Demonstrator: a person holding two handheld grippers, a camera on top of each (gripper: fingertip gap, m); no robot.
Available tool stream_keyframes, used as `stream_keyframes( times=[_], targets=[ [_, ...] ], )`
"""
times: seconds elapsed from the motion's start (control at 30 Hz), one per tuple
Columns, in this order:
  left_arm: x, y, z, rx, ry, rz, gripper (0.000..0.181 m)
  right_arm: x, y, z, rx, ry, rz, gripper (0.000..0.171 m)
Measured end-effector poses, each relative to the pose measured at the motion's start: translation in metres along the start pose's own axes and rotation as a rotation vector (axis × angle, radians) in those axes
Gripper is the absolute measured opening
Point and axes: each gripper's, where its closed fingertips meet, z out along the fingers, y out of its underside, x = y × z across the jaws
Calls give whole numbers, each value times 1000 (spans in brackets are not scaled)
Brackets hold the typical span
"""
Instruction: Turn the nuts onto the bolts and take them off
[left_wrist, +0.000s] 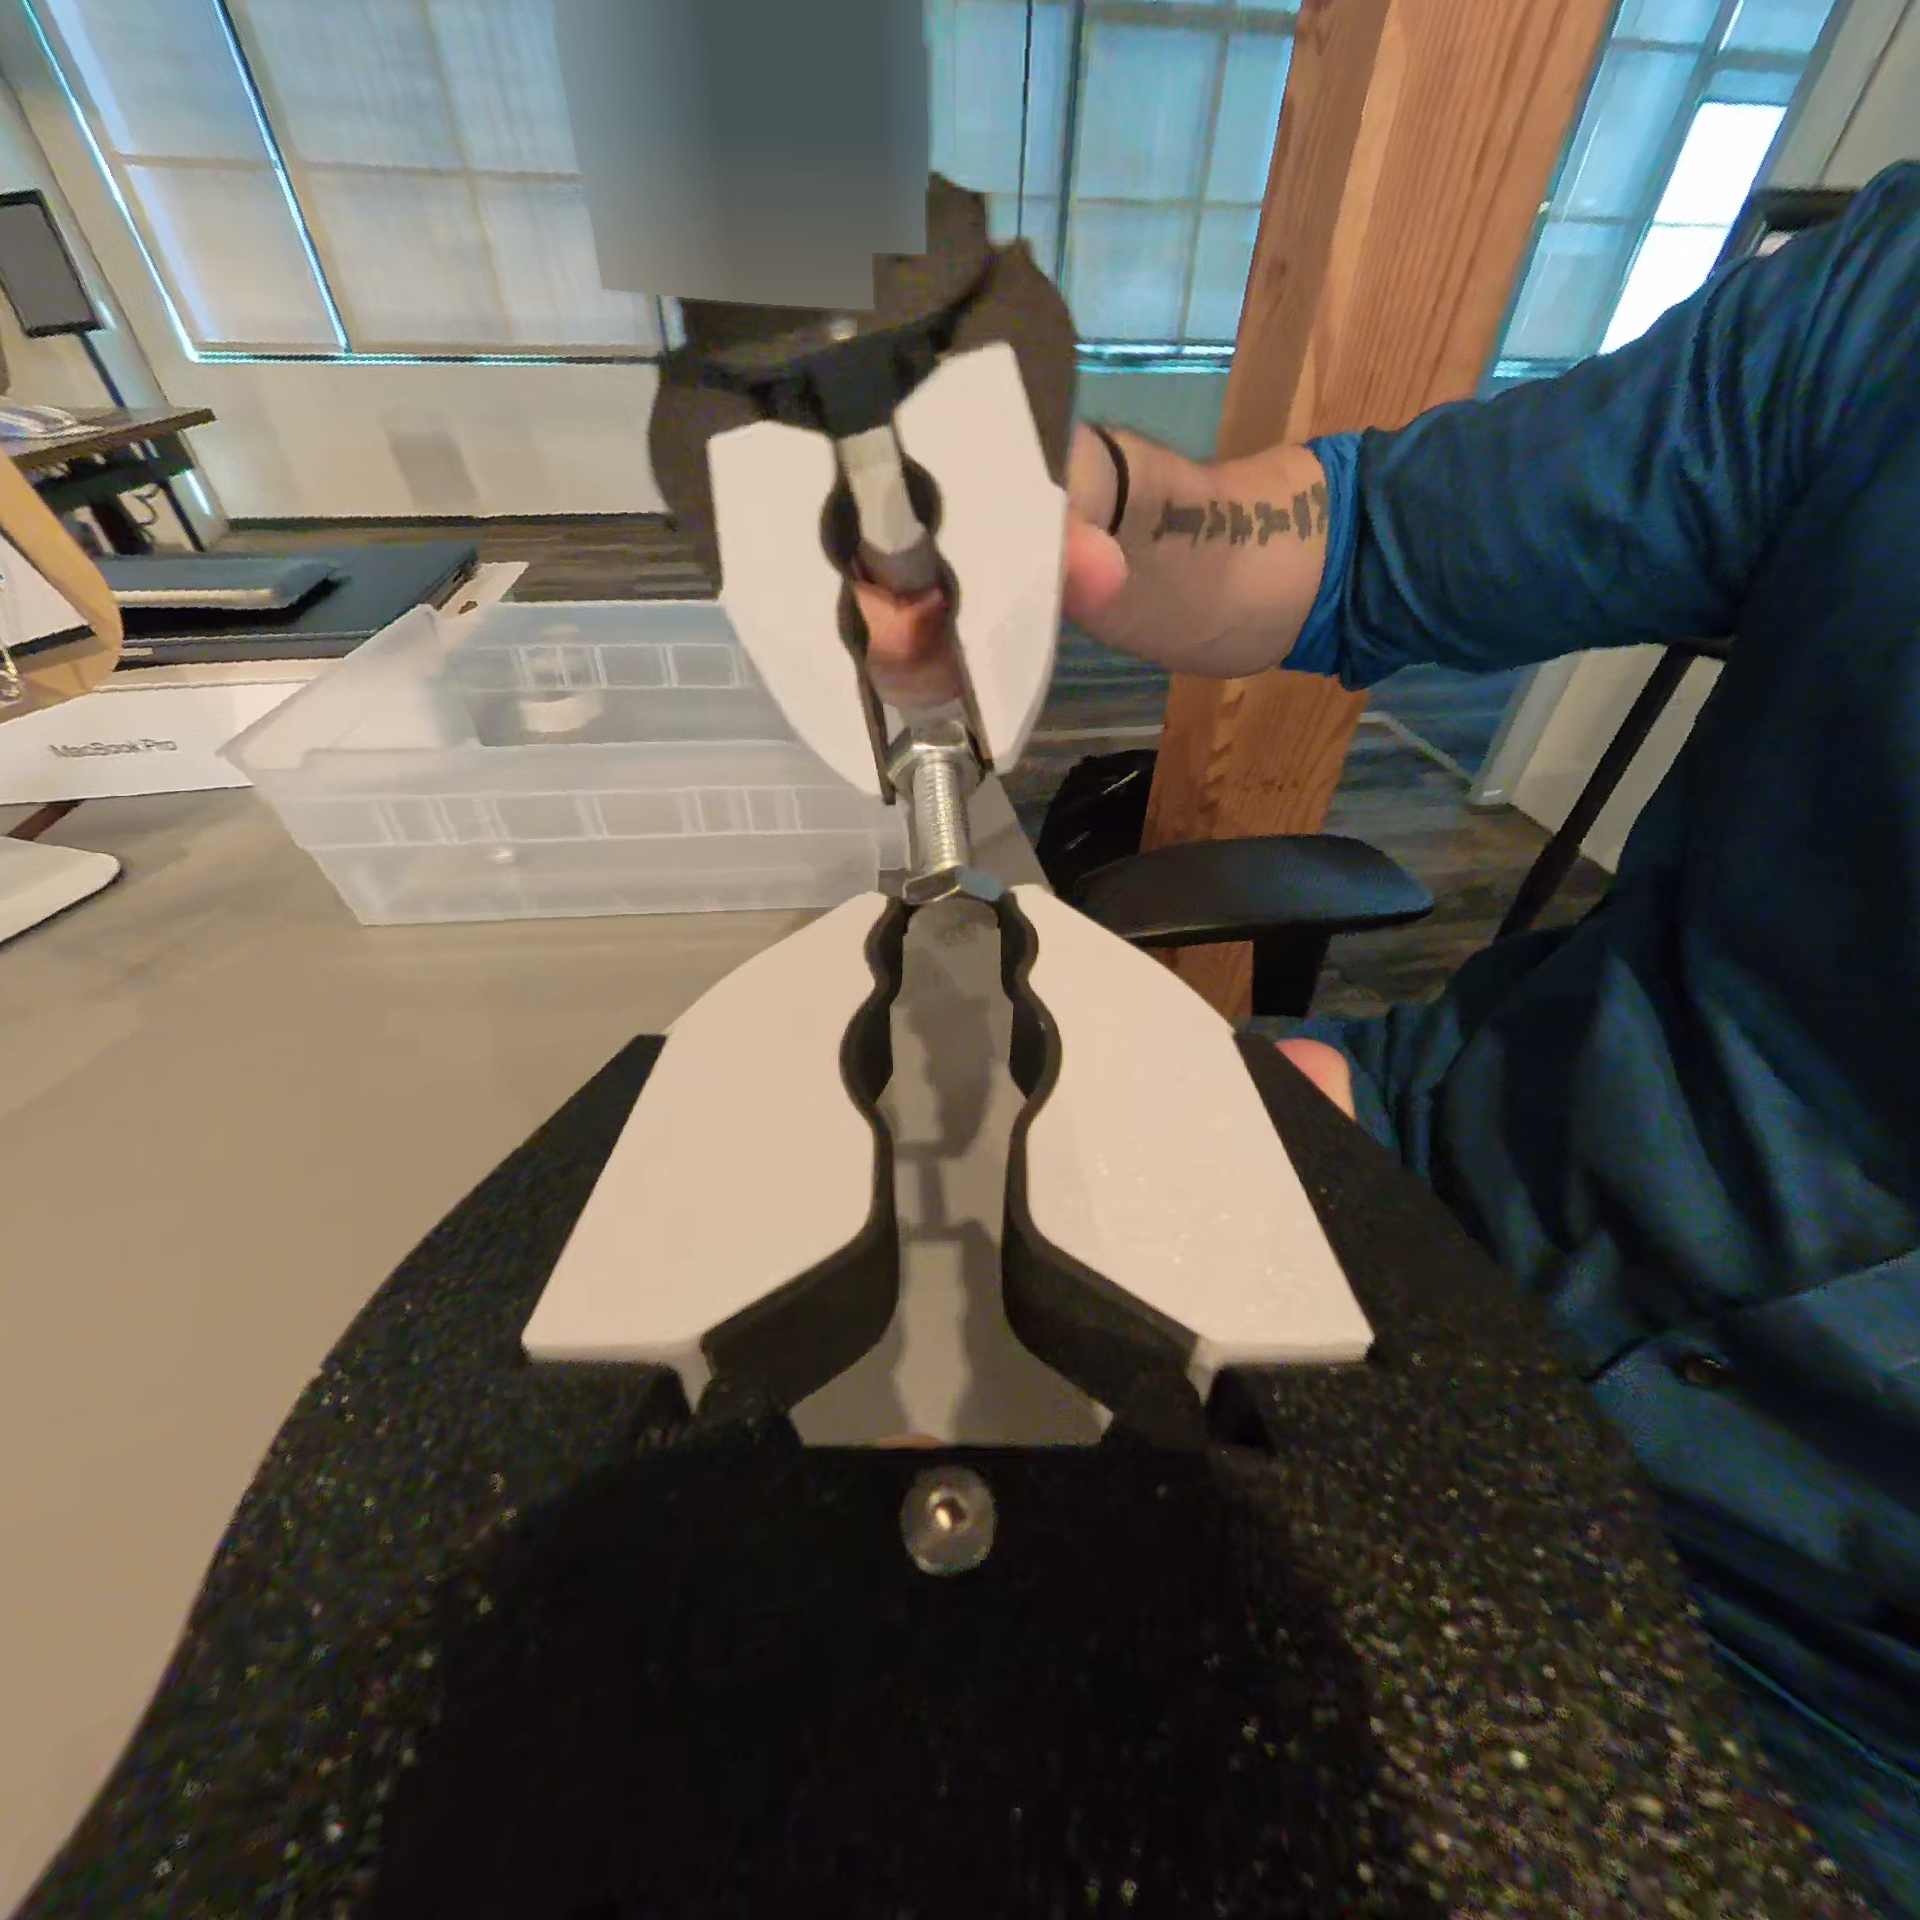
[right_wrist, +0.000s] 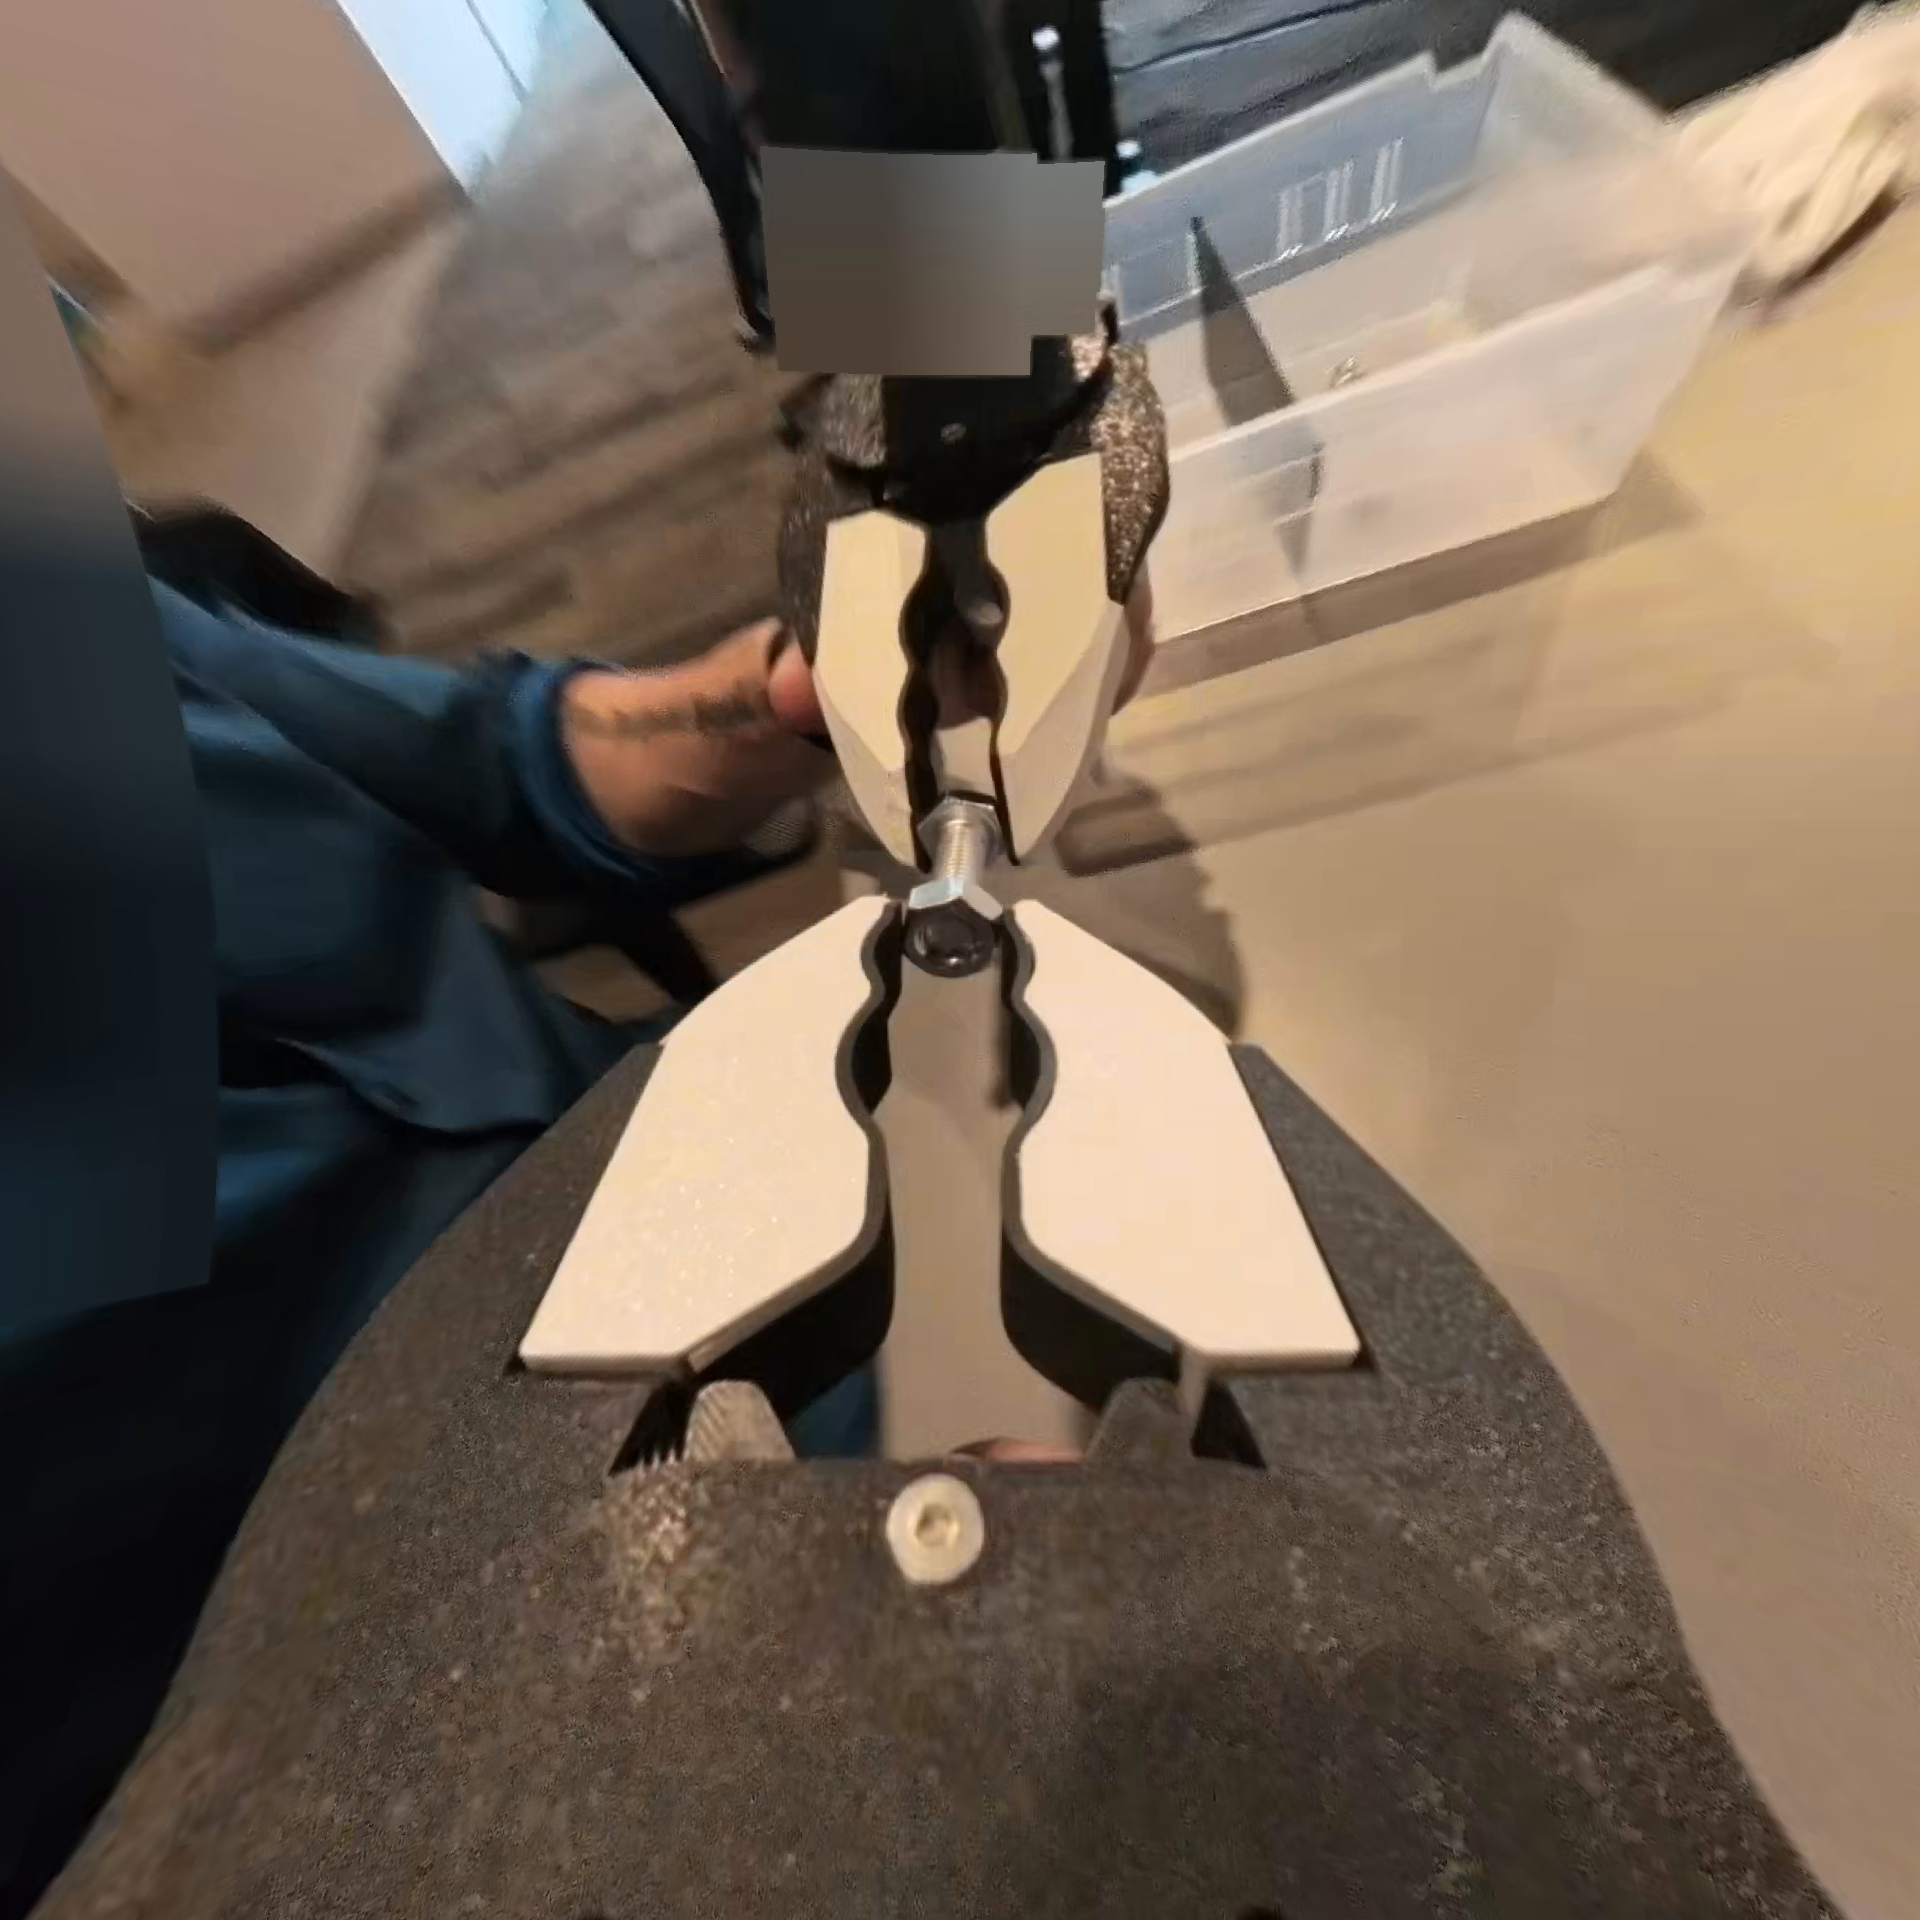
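1. Gripping one bolt (left_wrist: 940, 821) from both ends, the two claws meet tip to tip in the air above the grey bench (left_wrist: 260, 1039).
2. Left claw (left_wrist: 951, 909) is clamped on the six-sided head at the bolt's near end in the left wrist view.
3. Right claw (left_wrist: 935, 769) comes down from above the bolt and is clamped on the nut (left_wrist: 935, 743) at the far end of the thread; bare thread shows between nut and head.
4. In the right wrist view, the right claw (right_wrist: 951, 909) pinches the nut (right_wrist: 951, 896), a dark hole showing just under it, and the left claw (right_wrist: 961, 831) holds the other end of the bolt (right_wrist: 954, 847).
5. Behind the bolt, a clear plastic bin (left_wrist: 582, 831) stands on the bench. It holds a pale round thing (left_wrist: 551, 712) and a small metal piece (left_wrist: 504, 854); both are too hazy to name.
6. A hand (left_wrist: 1122, 582) behind the bolt holds the right claw.
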Motion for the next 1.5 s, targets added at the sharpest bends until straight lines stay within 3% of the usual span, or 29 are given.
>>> stream_keyframes(
  times=[0.2,0.4,0.5,0.63,0.83,0.97,1.2,1.3,1.5],
  targets=[
    [-2,5,3,-64,-50,55,17,3,4,-2,57,-288,449,17],
    [-2,5,3,-53,-48,56,17,3,6,-1,105,-449,599,17],
    [-3,4,2,-23,-36,23,17,5,4,1,115,-371,467,29],
    [-5,1,0,23,-10,-24,17,13,-3,-3,125,-132,117,39],
    [-6,-4,-5,104,57,-111,17,11,-6,-8,15,273,-589,39],
    [-4,-5,-6,119,73,-121,17,7,-1,4,-62,379,-801,38],
    [-2,-5,-4,108,78,-117,17,6,-3,6,-58,409,-859,18],
    [-2,-4,-4,101,73,-111,17,6,-1,6,-62,388,-817,18],
    [-4,1,-2,27,6,-43,17,7,3,1,-58,191,-361,17]
  ],
)
